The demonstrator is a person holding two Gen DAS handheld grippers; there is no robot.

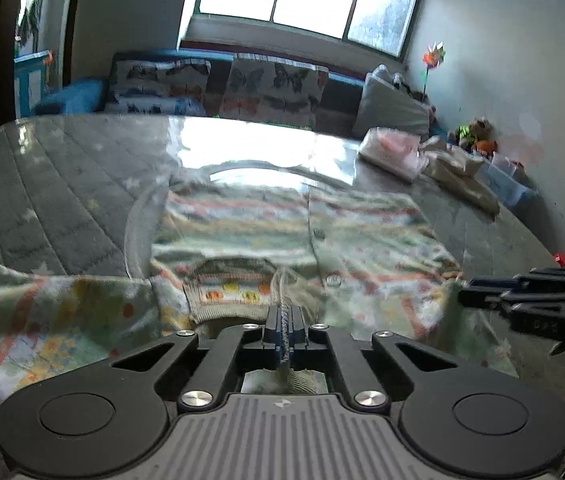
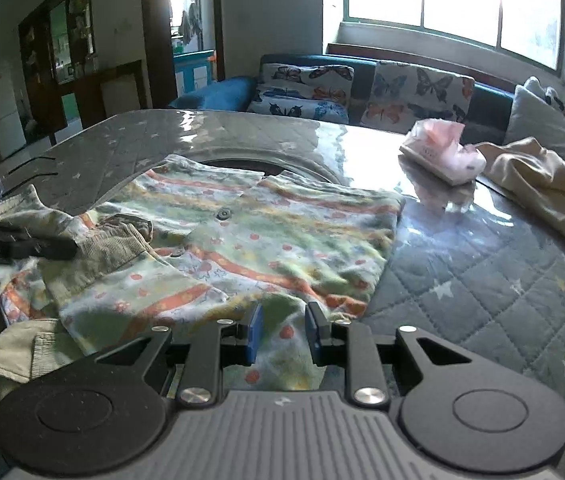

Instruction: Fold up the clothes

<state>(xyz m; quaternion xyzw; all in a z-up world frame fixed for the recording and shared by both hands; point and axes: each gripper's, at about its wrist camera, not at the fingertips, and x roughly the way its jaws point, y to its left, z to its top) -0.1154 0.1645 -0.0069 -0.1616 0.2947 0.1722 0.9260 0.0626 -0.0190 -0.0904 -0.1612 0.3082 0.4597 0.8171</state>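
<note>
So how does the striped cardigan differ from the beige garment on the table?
The striped cardigan has coloured bands and buttons; the beige garment is plain. The cardigan lies spread out in the middle; the beige garment sits crumpled at the far right. The left gripper is shut on the cardigan; nothing touches the beige garment. Both rest on the grey quilted table.

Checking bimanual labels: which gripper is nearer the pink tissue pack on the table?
Right. The right gripper holds the striped shirt's edge on the pink tissue pack side; the left gripper sits farther across.

Shirt [image 2: 250, 236] on table [image 2: 462, 280], sofa [image 2: 362, 80] behind
</note>
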